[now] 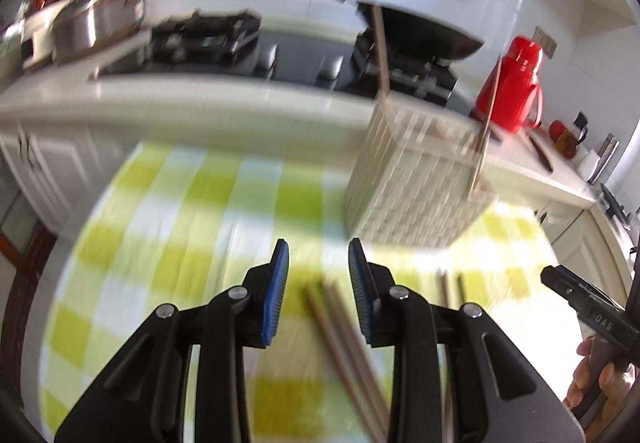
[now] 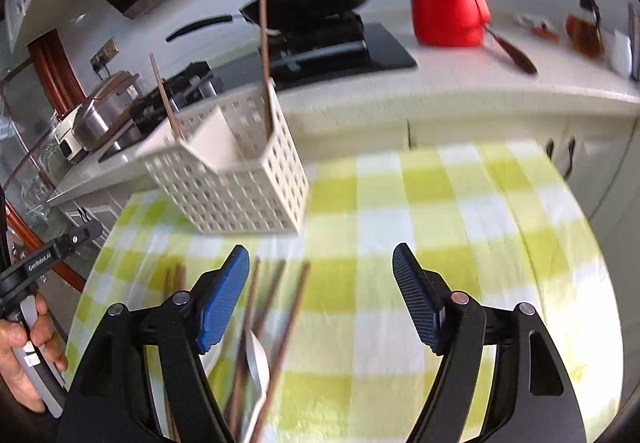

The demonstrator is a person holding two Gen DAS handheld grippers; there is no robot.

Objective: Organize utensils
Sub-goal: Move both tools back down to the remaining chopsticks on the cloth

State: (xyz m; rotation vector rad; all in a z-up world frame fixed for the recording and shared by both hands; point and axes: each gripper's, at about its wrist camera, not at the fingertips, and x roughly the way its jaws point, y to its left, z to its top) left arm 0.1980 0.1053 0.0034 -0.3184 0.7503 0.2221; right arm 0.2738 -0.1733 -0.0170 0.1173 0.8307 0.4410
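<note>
Green-and-white checked cloth (image 1: 192, 211) fills the lower half of the left wrist view, and the left gripper (image 1: 318, 279) hangs over it with its blue pads apart and nothing between them. Brown chopsticks (image 1: 340, 343) lie on the cloth below and between the jaws, running toward the bottom of the frame. At right of centre stands the white slotted utensil basket (image 1: 416, 195), two chopsticks already upright in it. Behind, across the top, run a pale counter, a gas hob with a black wok (image 1: 420, 31), a steel pot (image 1: 96, 19) at upper left and a red thermos (image 1: 516, 83) at upper right. In the right wrist view, the right gripper (image 2: 320, 279) is spread wide and empty above bare cloth, while the loose chopsticks (image 2: 276, 319) and a white spoon (image 2: 256, 363) lie at lower left beside its left finger; the basket (image 2: 240, 179) sits left of centre. Judging by this, sorting is partway done: the next move calls for lowering a claw over one chopstick, closing on it, then standing it in the basket.
</note>
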